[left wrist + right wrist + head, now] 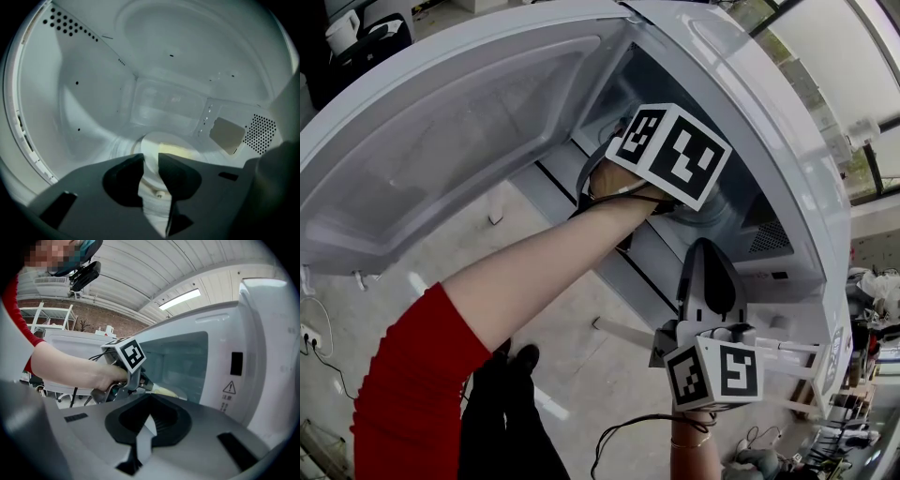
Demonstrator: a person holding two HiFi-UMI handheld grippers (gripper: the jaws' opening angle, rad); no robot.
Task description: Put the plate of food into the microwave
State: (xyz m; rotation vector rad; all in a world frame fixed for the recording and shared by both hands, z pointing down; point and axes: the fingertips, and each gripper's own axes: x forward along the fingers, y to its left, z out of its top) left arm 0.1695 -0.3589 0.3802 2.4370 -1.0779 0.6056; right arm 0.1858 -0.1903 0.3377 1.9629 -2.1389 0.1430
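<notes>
Left tongs [150, 158] – gripping round white plate [164, 140] | right tongs [150, 397] – closed

Warning triangle [229, 388] with exclamation mark printed on microwave [265, 333] front panel, right of opening. Two short lines of print beneath it, too small to be read. Square black-and-white code patterns carried on upper marker cube [670, 153] and lower marker cube [715, 373].

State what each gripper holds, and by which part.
The left gripper pinches the plate by its near rim; the right gripper holds nothing.
</notes>
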